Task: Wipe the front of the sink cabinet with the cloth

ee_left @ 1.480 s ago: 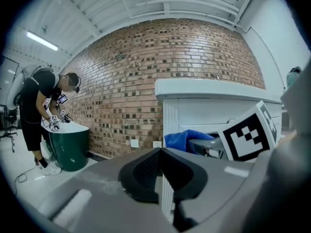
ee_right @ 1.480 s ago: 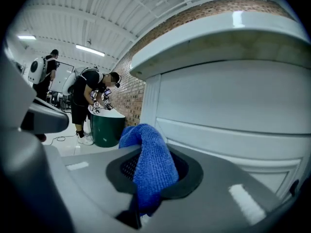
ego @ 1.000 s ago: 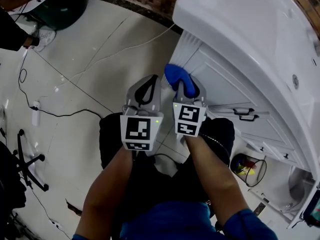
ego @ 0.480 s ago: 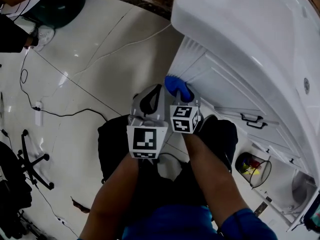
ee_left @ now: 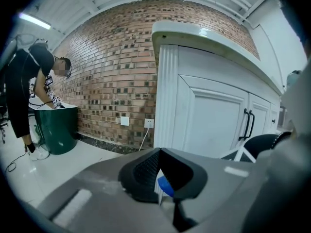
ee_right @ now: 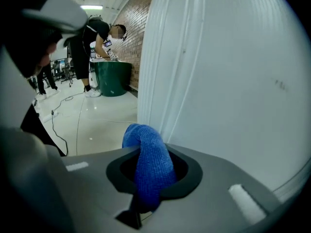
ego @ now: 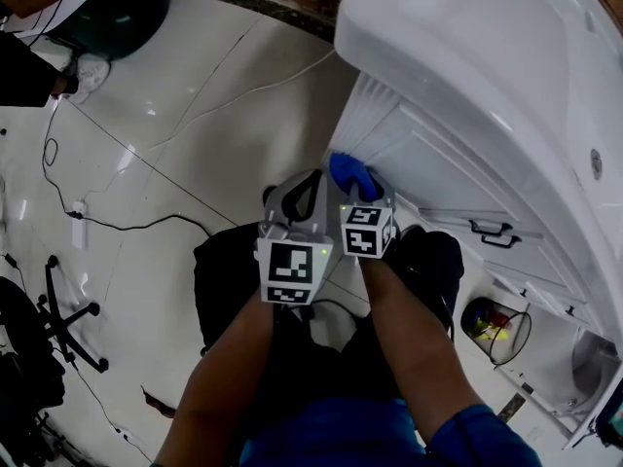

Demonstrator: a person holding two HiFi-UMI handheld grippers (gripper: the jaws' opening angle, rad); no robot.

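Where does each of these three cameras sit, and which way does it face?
Head view: on the person's head, facing steeply down at the sink cabinet; forearms, left gripper, right gripper show.
Left gripper view: rides that gripper, faces cabinet doors, brick wall; shut jaws show.
Right gripper view: faces the cabinet's corner closely; jaws grip the cloth.
Both gripper views share the green bin.

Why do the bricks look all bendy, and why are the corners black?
Left gripper view: the wide lens bends the brick wall and blackens the corners. Right gripper view: the cabinet front bulges; the blue cloth looks sharp. Head view: bright glare spots on the shiny floor.
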